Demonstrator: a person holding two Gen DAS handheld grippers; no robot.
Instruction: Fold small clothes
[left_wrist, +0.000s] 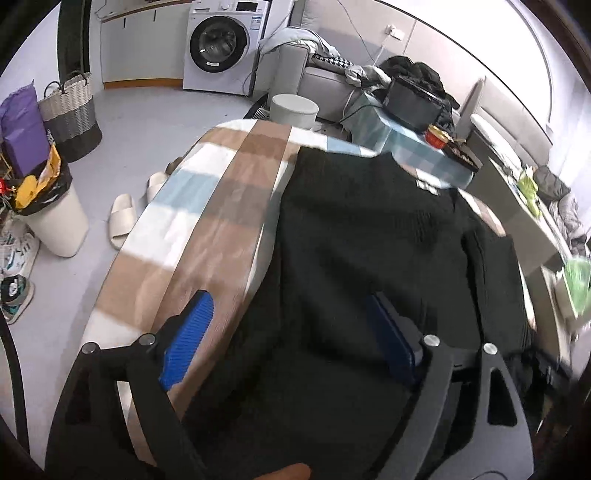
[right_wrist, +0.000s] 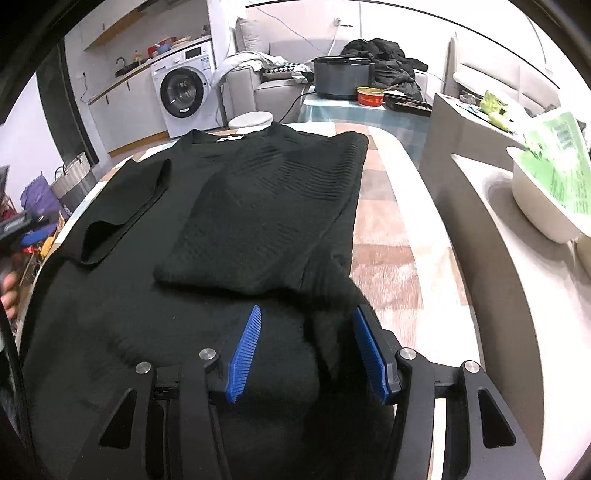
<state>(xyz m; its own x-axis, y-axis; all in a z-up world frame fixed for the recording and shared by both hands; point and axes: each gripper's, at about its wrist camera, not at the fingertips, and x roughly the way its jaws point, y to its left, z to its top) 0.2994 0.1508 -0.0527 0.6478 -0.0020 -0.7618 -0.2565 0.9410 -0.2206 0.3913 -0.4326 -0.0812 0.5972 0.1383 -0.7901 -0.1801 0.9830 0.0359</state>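
Black ribbed-knit sweater (right_wrist: 258, 206): flat on checked brown, blue and white cloth-covered surface (right_wrist: 384, 236), neckline at far edge, body partly folded. One sleeve (right_wrist: 125, 210) laid back across the left half; right side already turned in over the middle. Lower hem bunched nearest the cameras.

Right gripper (right_wrist: 306, 350): jaws about half apart, a hump of hem fabric between the blue ribbed pads (right_wrist: 245, 350). Contact of pads with cloth not clear; no firm pinch visible.

Left gripper (left_wrist: 291, 339): jaws wide apart, nothing clamped, poised over the sweater's left edge where knit meets bare surface.

Step in hand, by judgement: taking the hem for the bottom-up fold.

To do well:
- Pinch both hem corners, all layers, not only the top ply.
- Lift level and together, else the folded-in side slides.
- Carry hem toward neckline, lay down flat, smooth out bunching.

Beyond: white plastic basin (right_wrist: 543, 206) to the right, white washing machine (right_wrist: 184, 88) at far wall.
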